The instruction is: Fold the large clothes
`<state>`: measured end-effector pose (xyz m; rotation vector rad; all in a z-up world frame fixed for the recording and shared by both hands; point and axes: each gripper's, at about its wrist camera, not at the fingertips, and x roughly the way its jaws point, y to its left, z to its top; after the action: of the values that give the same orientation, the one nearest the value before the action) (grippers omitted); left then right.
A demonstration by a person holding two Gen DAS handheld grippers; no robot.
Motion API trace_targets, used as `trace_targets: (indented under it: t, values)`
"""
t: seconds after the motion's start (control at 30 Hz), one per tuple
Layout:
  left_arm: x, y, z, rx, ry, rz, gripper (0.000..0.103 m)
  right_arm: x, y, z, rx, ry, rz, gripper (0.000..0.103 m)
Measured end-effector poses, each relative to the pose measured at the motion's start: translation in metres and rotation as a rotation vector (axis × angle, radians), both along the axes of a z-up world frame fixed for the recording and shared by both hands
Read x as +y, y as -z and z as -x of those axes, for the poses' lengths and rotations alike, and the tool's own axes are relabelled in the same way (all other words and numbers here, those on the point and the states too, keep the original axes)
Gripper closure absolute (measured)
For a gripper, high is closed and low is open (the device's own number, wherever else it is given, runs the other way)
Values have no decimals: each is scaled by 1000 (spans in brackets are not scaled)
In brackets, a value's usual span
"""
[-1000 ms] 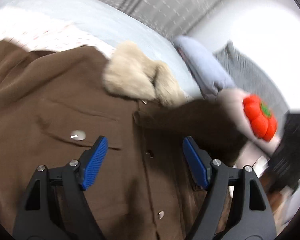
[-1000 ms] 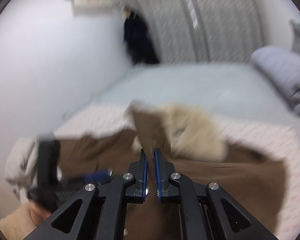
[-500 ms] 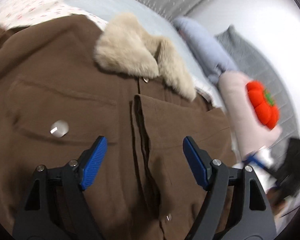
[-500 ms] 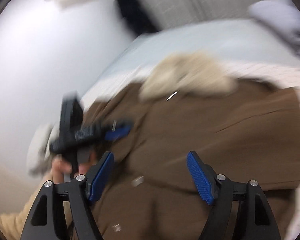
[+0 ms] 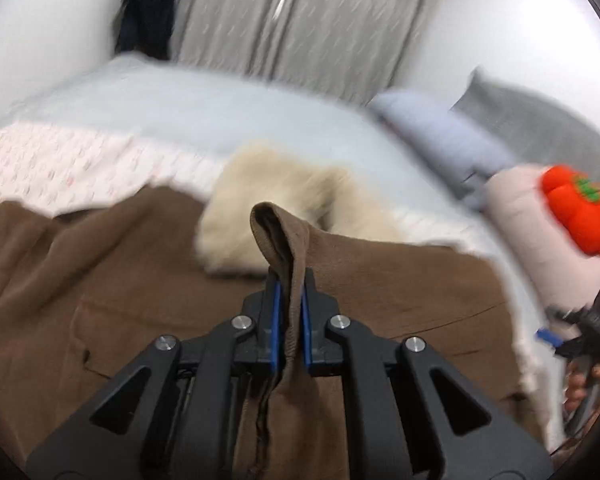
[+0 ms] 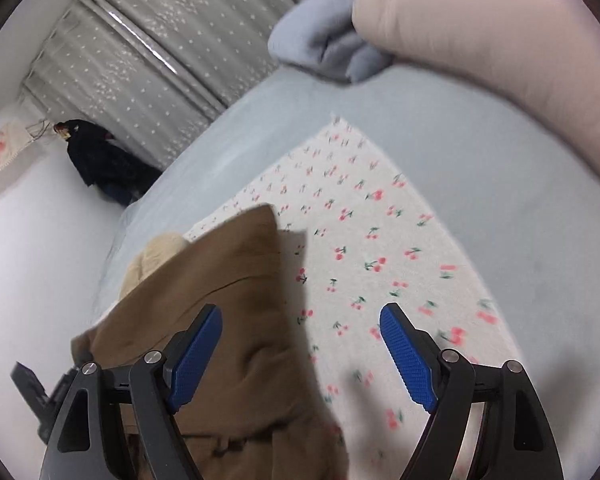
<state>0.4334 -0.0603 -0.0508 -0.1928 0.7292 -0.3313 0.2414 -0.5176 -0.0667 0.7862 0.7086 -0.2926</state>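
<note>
Left gripper (image 5: 289,312) clamped on a fold of the brown coat (image 5: 400,292); right gripper (image 6: 300,356) spread wide, holding nothing.

The coat lies across the lower half of the left wrist view on a cherry-print sheet (image 6: 364,240), its pale furry collar (image 5: 268,200) at centre; the pinched ridge of soft, matte cloth stands up between the blue ribbed pads, probably so a front panel can be carried over; blur hides which edge it is; the right gripper hangs above the sheet beside the coat's corner.
</note>
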Motion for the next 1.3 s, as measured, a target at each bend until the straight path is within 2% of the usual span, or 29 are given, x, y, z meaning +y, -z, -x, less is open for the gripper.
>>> trace_targets:
  t: [0.07, 0.13, 0.17, 0.2, 0.23, 0.27, 0.37, 0.4, 0.43, 0.47, 0.5, 0.53, 0.6, 0.63, 0.67, 0.7, 0.73, 0.8, 0.87, 0.9, 0.93, 0.97, 1.0, 1.03, 1.07, 1.13, 1.17, 1.23, 1.3]
  values:
    - [2, 29, -13, 86, 0, -17, 92, -2, 14, -24, -9, -60, -54, 20]
    - [4, 40, -15, 100, -3, -27, 92, -6, 31, -55, -10, -109, -110, 20]
    - [7, 43, -16, 102, -6, -5, 92, -8, 39, -71, -12, -124, -142, 22]
    - [10, 41, -14, 100, -7, 17, 92, -10, 46, -85, -21, -132, -175, 36]
    - [12, 39, -14, 98, -7, 33, 92, -12, 51, -97, -47, -143, -201, 83]
    - [14, 35, -12, 87, -1, 49, 92, -12, 53, -109, -60, -155, -204, 92]
    - [3, 35, -20, 78, 22, 42, 92, -16, 37, -116, -115, -120, -89, 96]
    - [-2, 43, -26, 104, 11, 20, 92, -28, 43, -117, -70, -38, -36, 99]
    - [-4, 55, -35, 154, 8, 7, 91, -39, 53, -119, 39, 51, 23, 102]
    - [-3, 60, -39, 182, 7, 13, 89, -51, 69, -119, 94, 90, -10, 103]
    - [-2, 57, -38, 180, 2, 17, 88, -56, 68, -112, 50, 95, -63, 103]
    - [-2, 52, -36, 168, 3, 3, 85, -56, 62, -106, 35, 86, -71, 97]
    - [-6, 44, -27, 138, -1, -55, 68, -37, 43, -98, 55, -19, 52, 94]
    - [-8, 39, -20, 136, 13, -75, 62, -27, 35, -92, 60, -79, 81, 85]
    - [-9, 36, -16, 140, 28, -90, 47, -17, 31, -80, 63, -142, 87, 79]
    - [-12, 33, -10, 145, 47, -111, 40, -9, 28, -69, 56, -191, 83, 61]
    - [-13, 30, -4, 142, 70, -127, 39, 2, 24, -55, 50, -236, 80, 41]
    - [-14, 25, 9, 131, 103, -137, 39, 21, 24, -34, 33, -287, 63, 31]
    - [-15, 22, 21, 91, 111, -143, 39, 32, 32, -19, 40, -337, -21, 31]
    - [-15, 22, 26, 70, 128, -131, 35, 39, 40, -13, 52, -362, -67, 31]
    - [-16, 24, 30, 53, 151, -112, 32, 47, 47, -10, 84, -388, -85, 43]
    - [-16, 30, 32, 55, 173, -98, 29, 56, 56, -15, 133, -417, -75, 62]
    - [-17, 38, 30, 77, 178, -108, 29, 63, 58, -13, 156, -418, -17, 73]
    - [-16, 51, 27, 119, 187, -123, 29, 67, 57, -10, 152, -415, 35, 77]
    - [-16, 48, 30, 104, 185, -121, 29, 67, 59, -8, 172, -399, 81, 77]
    - [-15, 41, 33, 120, 176, -140, 29, 71, 57, -3, 187, -365, 87, 77]
    - [-13, 35, 37, 129, 171, -154, 29, 78, 50, 1, 205, -349, 136, 75]
    - [-9, 28, 44, 102, 194, -134, 29, 90, 30, 14, 222, -312, 193, 69]
    - [-7, 24, 52, 73, 203, -122, 29, 103, 10, 25, 200, -305, 265, 68]
